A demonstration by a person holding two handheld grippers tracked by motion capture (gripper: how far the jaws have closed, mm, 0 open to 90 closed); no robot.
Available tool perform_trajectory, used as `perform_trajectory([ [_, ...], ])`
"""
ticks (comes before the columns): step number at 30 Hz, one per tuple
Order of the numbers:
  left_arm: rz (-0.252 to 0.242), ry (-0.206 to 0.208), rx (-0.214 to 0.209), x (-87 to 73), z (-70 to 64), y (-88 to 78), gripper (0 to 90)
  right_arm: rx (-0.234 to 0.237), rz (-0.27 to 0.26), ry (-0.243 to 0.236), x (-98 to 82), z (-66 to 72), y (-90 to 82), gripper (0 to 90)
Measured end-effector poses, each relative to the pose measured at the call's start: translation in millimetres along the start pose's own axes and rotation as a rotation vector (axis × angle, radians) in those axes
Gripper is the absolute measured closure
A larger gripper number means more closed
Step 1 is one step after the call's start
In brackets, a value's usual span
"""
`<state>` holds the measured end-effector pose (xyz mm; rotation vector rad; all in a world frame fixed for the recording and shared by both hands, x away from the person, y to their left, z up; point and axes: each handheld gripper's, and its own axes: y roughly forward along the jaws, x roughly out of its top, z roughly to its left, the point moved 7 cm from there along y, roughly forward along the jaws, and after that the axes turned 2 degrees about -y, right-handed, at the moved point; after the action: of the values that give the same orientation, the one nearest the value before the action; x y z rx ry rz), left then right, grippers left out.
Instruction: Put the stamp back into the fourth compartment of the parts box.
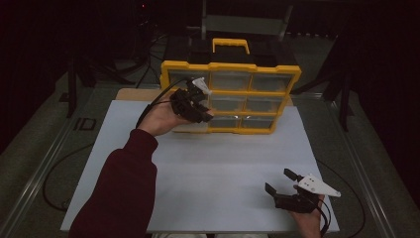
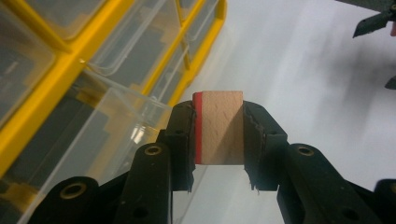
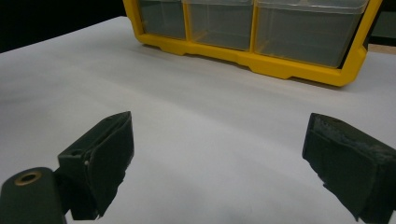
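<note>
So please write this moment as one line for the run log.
left claw: shut on wooden block, beside yellow drawer organizer | right claw: open, holds nothing, over white table

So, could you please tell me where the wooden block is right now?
The wooden block is clamped in the left gripper, held at the yellow organizer's lower-left drawers, at the far left of the white board.
</note>
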<state>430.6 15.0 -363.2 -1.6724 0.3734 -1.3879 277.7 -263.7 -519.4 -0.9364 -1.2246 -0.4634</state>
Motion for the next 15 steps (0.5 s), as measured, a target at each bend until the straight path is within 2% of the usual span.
perform_trajectory([
  [15,0.004,-0.049,0.042,-3.7,19.0,-4.0,66.7,0.002,0.006,0.0,-0.8,0.2,0.4,9.3],
])
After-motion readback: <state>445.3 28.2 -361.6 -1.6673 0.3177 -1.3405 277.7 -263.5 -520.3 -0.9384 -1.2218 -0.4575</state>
